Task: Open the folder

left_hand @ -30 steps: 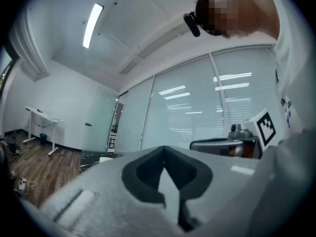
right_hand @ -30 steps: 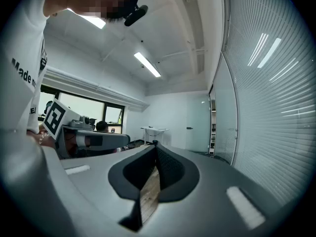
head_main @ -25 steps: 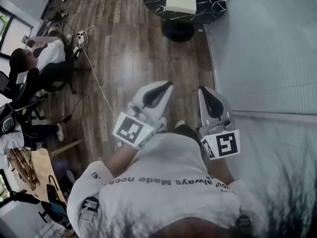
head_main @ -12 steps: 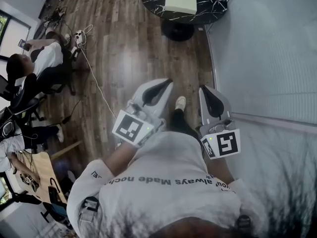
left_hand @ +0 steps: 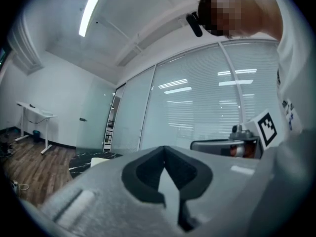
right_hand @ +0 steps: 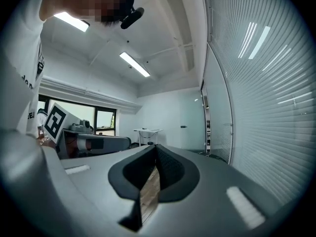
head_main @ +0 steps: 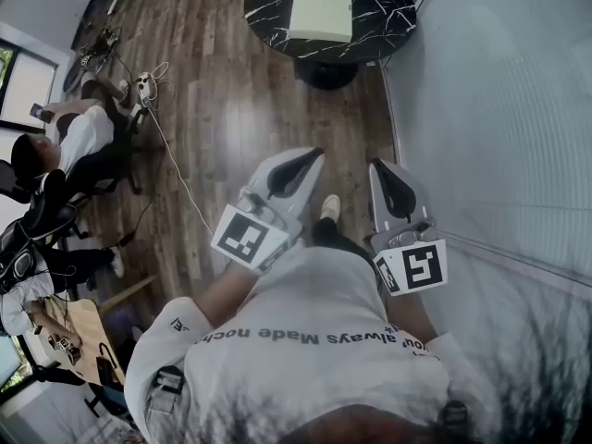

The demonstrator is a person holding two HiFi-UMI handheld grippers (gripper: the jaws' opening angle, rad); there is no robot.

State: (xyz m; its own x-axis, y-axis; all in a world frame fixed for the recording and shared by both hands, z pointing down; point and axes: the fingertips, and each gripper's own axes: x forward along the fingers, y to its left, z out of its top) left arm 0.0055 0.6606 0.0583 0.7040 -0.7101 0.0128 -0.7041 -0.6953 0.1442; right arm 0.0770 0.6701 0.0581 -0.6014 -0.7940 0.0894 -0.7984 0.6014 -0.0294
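We carry both grippers empty because the pale, square folder (head_main: 320,11) lies far ahead of us. It sits flat on the round black marble-patterned table (head_main: 388,28), well apart from either tool, so there is nothing within reach to hold. The left gripper (head_main: 311,155) has its jaws brought together tip to tip with nothing between them. The right gripper (head_main: 380,167) is likewise closed, and only the brown wooden floor (head_main: 231,109) shows through its slot. We judge that closed jaws suit the approach, and that at the table they could part or slip as a thin edge under the cover. Both hands sit low before our white shirt (head_main: 314,340), side by side. The grippers point level and forward toward the table with their marker cubes facing up, and the ribbed glass wall (head_main: 499,109) runs close on our right.
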